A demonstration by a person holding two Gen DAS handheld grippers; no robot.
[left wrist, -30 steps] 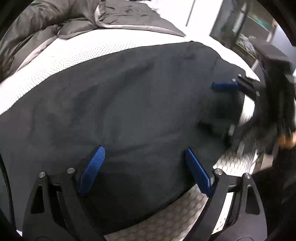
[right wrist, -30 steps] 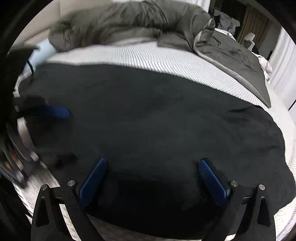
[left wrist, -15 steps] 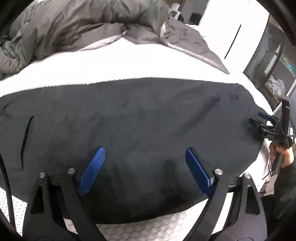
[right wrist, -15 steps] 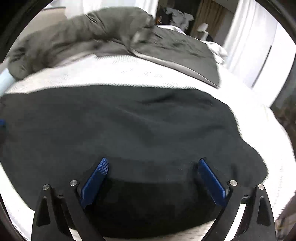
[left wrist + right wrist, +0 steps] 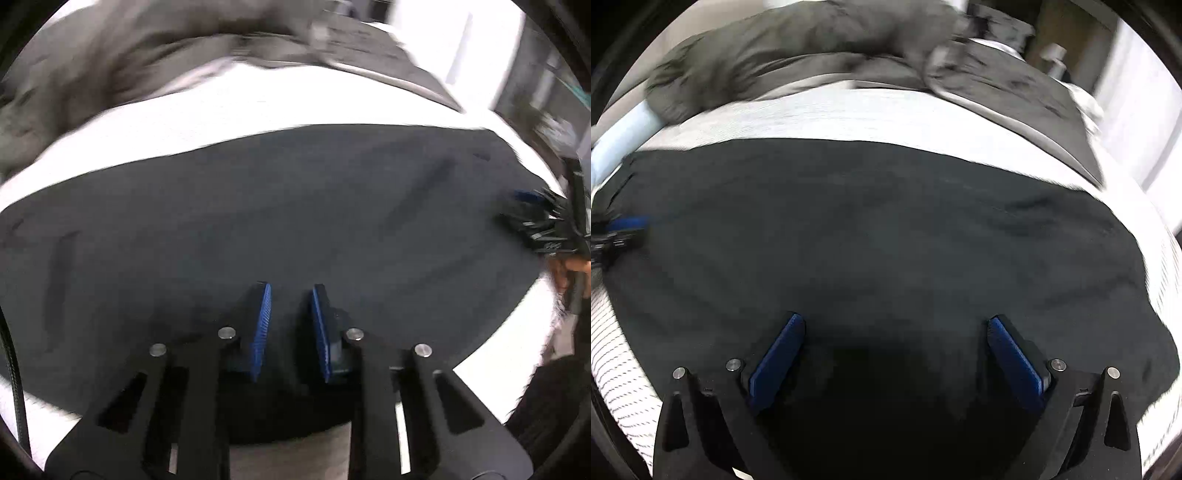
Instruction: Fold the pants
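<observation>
Black pants lie spread flat across a white bed, filling the middle of both views. My left gripper hovers over the near edge of the pants with its blue pads nearly closed and a narrow gap between them; I cannot tell whether cloth is pinched. My right gripper is wide open over the near edge of the pants. Each gripper also shows in the other's view: the right one at the far right, the left one at the far left.
A rumpled grey duvet is bunched along the far side of the bed. The white textured bedsheet shows around the pants. A pale blue pillow lies at the left. Shelving stands beyond the bed's right side.
My left gripper's jaws have closed from wide open to almost shut. Both grippers have moved apart along the near edge of the pants. The right gripper stays open.
</observation>
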